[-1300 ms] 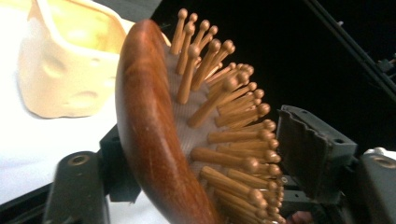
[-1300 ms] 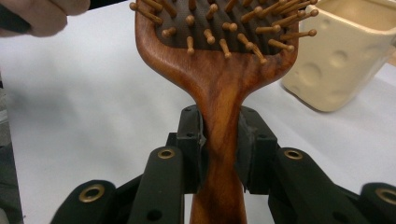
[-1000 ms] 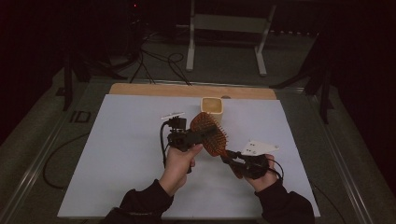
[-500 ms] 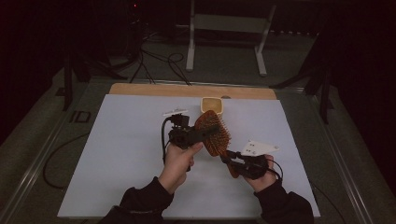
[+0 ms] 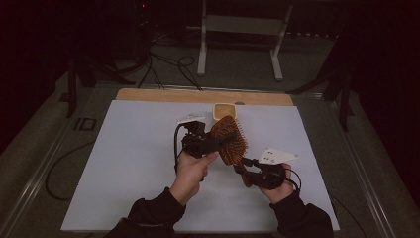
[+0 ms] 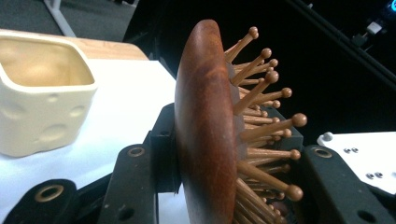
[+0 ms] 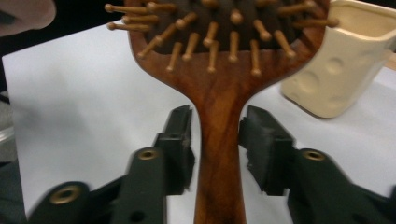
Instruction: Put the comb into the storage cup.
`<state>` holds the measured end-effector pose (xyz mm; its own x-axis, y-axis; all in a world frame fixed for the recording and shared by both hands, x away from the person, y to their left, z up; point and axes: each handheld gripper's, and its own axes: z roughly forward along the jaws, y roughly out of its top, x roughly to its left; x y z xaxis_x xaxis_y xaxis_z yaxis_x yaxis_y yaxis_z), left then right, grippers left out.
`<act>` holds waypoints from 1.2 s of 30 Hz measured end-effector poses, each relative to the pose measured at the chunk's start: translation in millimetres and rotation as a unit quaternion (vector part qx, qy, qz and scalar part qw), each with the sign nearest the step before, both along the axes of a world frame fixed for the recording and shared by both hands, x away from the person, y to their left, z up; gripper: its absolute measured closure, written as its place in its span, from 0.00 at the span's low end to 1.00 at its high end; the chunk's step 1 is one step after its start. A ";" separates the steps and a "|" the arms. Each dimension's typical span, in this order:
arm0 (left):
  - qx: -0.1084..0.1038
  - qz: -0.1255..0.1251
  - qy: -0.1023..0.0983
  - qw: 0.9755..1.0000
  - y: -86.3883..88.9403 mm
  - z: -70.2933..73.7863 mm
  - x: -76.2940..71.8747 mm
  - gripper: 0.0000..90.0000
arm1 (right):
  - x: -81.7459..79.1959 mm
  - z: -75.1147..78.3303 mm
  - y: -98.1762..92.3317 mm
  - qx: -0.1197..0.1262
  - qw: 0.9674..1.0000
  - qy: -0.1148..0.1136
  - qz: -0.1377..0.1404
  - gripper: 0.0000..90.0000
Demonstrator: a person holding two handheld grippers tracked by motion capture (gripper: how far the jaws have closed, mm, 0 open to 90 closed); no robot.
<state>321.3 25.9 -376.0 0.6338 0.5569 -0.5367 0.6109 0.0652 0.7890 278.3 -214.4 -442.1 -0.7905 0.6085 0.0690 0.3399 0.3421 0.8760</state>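
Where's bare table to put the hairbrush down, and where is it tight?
Free: the white sheet left of the left gripper, out to its left edge, and the front strip between the two sleeves. Tight: the middle, where the hairbrush hangs in front of the cream cup, with the right gripper at its handle.

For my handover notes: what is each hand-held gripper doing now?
Left hand-held gripper: shut on the hairbrush head.
Right hand-held gripper: just opened, handle between jaws.
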 end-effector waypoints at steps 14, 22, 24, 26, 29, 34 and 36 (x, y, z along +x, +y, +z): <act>0.020 0.009 -0.020 1.000 3.9 3.4 2.4 0.64 | 1.0 -8.3 3.8 -0.023 1.000 -0.005 -0.010 0.11; 0.034 0.013 -0.045 0.998 5.0 10.9 1.2 0.64 | 1.0 -16.6 1.8 -0.021 1.000 -0.004 -0.001 0.10; 0.039 0.014 -0.050 0.998 5.0 13.6 1.8 0.64 | 0.3 -18.9 1.0 -0.019 1.000 -0.006 0.003 0.10; 0.041 0.013 -0.052 0.998 5.9 14.6 2.5 0.64 | 0.2 -20.4 -0.3 -0.020 1.000 -0.006 -0.002 0.10; 0.042 0.020 -0.057 0.997 8.4 17.7 4.5 0.64 | 0.7 -22.2 -2.1 -0.021 1.000 -0.005 -0.002 0.10; 0.043 0.025 -0.064 0.997 12.0 23.5 9.4 0.64 | -1.3 -27.9 -3.6 -0.029 1.000 -0.007 0.000 0.10; 0.044 0.030 -0.067 0.996 14.4 26.6 12.2 0.64 | -3.1 -28.0 -4.8 -0.029 0.999 -0.013 0.002 0.10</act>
